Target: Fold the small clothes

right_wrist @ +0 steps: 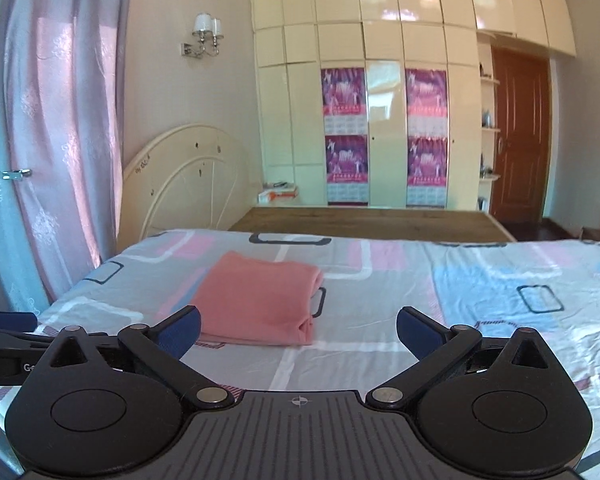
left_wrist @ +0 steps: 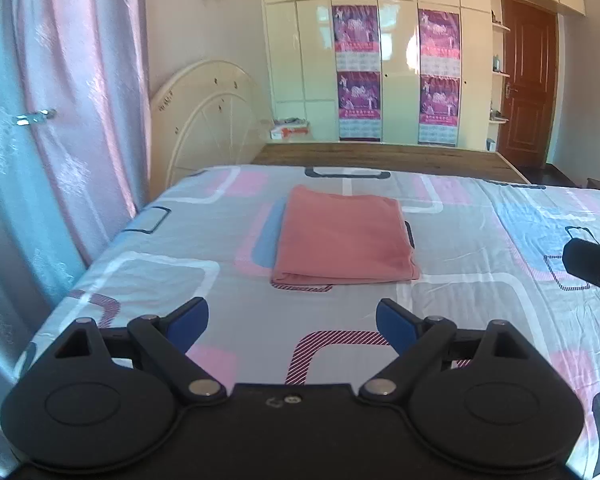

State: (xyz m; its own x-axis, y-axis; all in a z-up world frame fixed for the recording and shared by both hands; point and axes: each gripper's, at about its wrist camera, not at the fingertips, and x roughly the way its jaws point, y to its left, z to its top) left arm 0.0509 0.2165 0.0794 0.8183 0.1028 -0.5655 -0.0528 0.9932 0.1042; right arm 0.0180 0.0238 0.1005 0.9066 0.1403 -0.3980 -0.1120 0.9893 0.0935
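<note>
Jaws on your left gripper [left_wrist: 292, 320] and right gripper [right_wrist: 298, 330] gape wide, holding nothing, hovering apart from the cloth. Just beyond, the folded pink garment [left_wrist: 342, 236] lies flat on the patterned bed [left_wrist: 480, 240], long axis running away from you toward the wardrobe [left_wrist: 396, 60]; curtains [left_wrist: 60, 120] hang left.

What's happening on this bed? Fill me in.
A person is folding small clothes with a handheld gripper in each hand. A pink garment lies folded into a neat rectangle on the patterned bedsheet. The left gripper and the right gripper are both open, empty and clear of it.
</note>
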